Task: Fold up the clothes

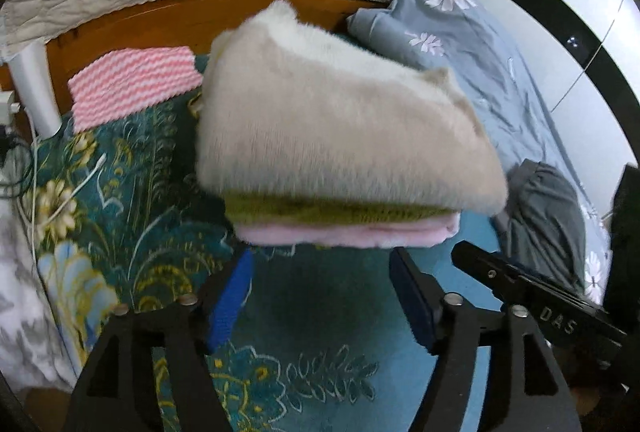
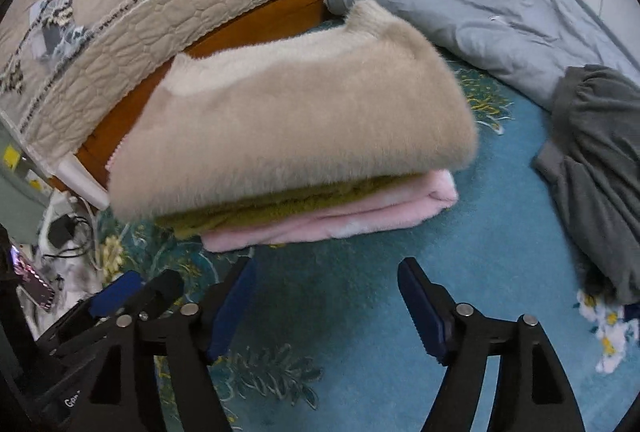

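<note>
Far left: pink-white knit (image 1: 132, 88) lying flat by the wooden headboard (image 1: 176, 20), folded and parked off to the side, likely done and kept out of the work area. White charging cable (image 1: 60, 200) trailing over the floral teal bedspread (image 1: 132, 216) beside it; snag risk if anything gets dragged that way.

Centre: stack of folded clothes (image 1: 340, 152) on the bedspread, three layers. Beige fuzzy sweater (image 2: 296, 120) on top, olive knit (image 2: 280, 204) in the middle, pink fleece (image 2: 340, 220) at the bottom. Folded edges all facing the cameras, roughly flush, so probably stacked that way for a tidy pile. Top layer bulky and overhanging; could slide if nudged.

Left gripper (image 1: 320, 296): jaws apart, empty, just short of the stack's near edge, not touching. Right gripper (image 2: 324, 296): same, jaws apart, holding nothing, just beside the left one. Both clear of the pile, which reads as a release, or a pause between garments.

Right: grey-blue floral duvet (image 2: 500, 4) bunched against the headboard side, pushed off to leave folding room. Dark grey garment (image 2: 596, 168) crumpled near the stack's right side, unfolded; probably next. Getting it would call for a reach right and spreading it flat on the open teal patch.
</note>
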{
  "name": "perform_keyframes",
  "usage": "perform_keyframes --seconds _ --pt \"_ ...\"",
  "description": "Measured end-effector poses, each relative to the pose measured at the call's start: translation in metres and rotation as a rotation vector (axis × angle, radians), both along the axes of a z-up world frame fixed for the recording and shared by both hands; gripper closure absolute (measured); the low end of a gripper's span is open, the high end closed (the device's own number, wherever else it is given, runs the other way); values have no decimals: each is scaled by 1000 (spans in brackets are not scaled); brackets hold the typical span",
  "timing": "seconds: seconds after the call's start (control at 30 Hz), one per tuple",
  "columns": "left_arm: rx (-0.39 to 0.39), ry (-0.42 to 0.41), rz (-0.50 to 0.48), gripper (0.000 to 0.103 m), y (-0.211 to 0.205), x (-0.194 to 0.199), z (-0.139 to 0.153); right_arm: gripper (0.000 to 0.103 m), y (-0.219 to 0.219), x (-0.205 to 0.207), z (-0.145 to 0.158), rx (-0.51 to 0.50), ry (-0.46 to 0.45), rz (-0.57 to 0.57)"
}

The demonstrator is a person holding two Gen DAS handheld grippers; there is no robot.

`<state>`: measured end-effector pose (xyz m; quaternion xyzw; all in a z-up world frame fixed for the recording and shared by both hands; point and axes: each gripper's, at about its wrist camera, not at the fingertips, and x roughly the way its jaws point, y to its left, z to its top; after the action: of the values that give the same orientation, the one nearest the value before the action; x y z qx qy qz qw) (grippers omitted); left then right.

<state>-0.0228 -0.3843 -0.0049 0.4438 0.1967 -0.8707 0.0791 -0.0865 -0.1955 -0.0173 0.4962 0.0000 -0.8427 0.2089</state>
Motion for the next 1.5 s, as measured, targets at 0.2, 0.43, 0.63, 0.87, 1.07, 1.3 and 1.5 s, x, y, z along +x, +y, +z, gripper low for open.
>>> perform_keyframes --seconds 0.2,0.43,0.63,0.87,1.07,1.3,1.5 --pt "-30 -34 24 23 4 11 -4 21 8 13 2 22 13 -16" --pt "-60 -32 10 21 11 23 5 18 14 25 11 30 26 -21" --pt "-39 -27 11 18 12 31 10 16 17 33 18 38 43 -11" --pt "-44 -15 7 18 15 41 15 16 19 38 21 31 43 -15" --pt "-52 -12 16 18 17 45 22 16 21 41 28 19 48 -15" --pt "-71 -11 22 17 17 47 31 16 20 42 35 19 55 0" --pt "-73 -16 26 17 16 47 31 16 18 42 35 33 60 10"
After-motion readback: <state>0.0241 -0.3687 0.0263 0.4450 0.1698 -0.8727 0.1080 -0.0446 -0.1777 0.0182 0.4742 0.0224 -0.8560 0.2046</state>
